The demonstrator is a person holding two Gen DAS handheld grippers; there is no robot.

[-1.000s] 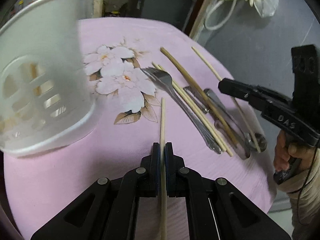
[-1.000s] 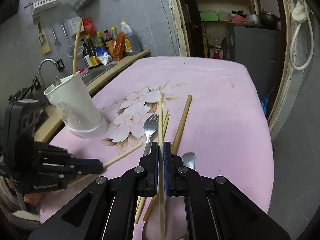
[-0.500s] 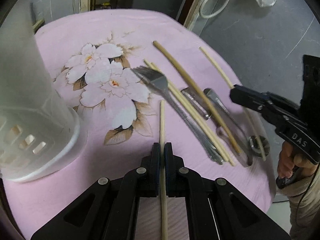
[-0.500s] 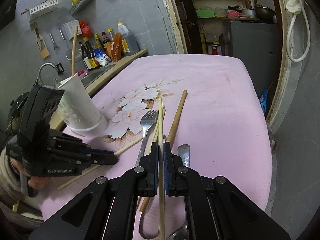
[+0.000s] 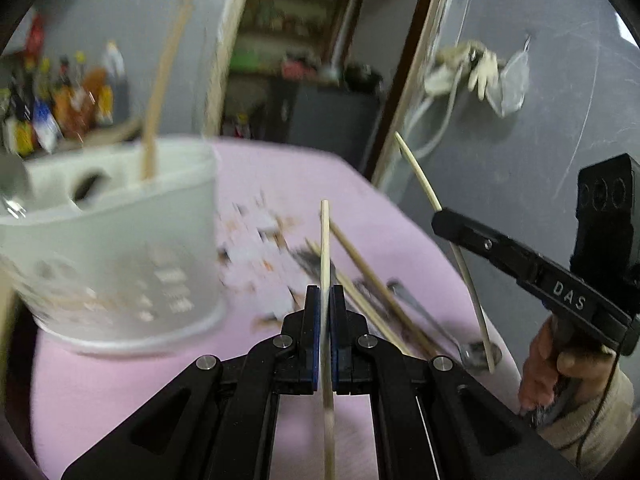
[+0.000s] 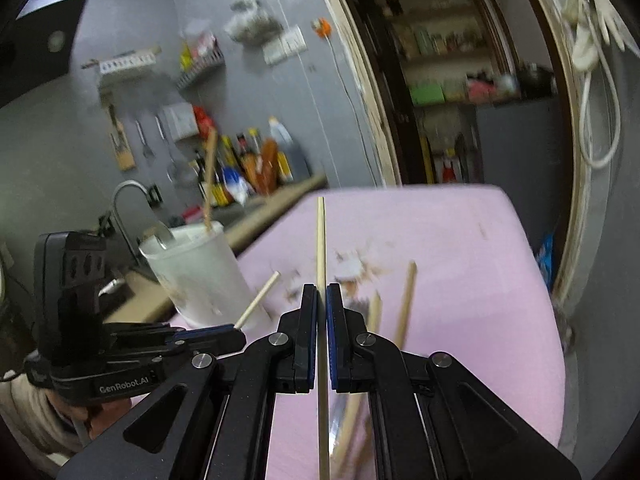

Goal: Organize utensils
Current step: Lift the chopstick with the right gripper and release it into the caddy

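I've got my left claw (image 5: 325, 300) pinching one chopstick (image 5: 325, 240); my right claw (image 6: 322, 300) pinching another chopstick (image 6: 321, 240); white holder (image 5: 120, 248) on the table (image 5: 100, 392).

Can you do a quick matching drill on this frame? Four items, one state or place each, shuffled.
Items:
1. left gripper
2. right gripper
3. white utensil holder
4. fork

States:
A. lies on the pink tablecloth among loose chopsticks
B. stands on the cloth with one chopstick upright in it
C. shut on a pale chopstick, with the sink tap and bottles beyond it to the left
D. shut on a chopstick, right beside the holder

Pairs: 1-D, 2-C, 3-B, 4-A
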